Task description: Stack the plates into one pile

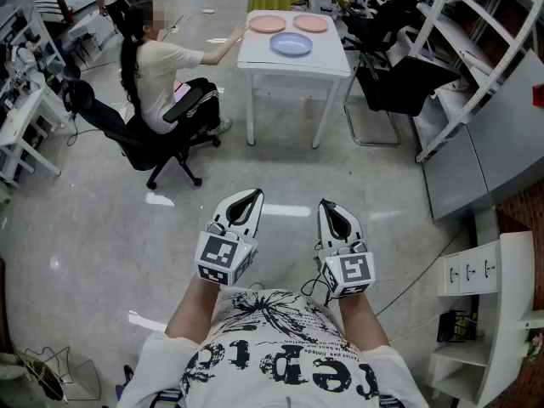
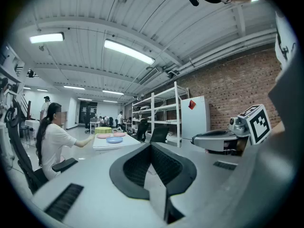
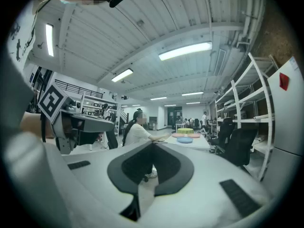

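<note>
Your left gripper [image 1: 253, 195] and right gripper [image 1: 326, 204] have fingers pressed together, empty, far from the plates [image 1: 291, 44] on the table [image 1: 333, 58].

Right gripper [image 3: 151, 144] jaws together, far table [image 3: 204, 145] with blue plate [image 3: 185, 139], pink plates [image 3: 194, 136], seated person [image 3: 137, 133] alongside

L hand-held gripper [image 1: 254, 195] is lower centre-left in head view and R hand-held gripper [image 1: 326, 204] lower centre-right. They sit side by side w/ a gap, approx level, tips pointing up-frame and angled slightly toward each other. Both jaw pairs are closed tip to tip w/ nothing between, as each gripper view confirms. L marker cube [image 1: 223, 258] and R marker cube [image 1: 349, 273] sit at the rear ends. L forearm [image 1: 192, 311] and R forearm [image 1: 360, 313] are bare, rising from frame bottom beside the torso.
</note>
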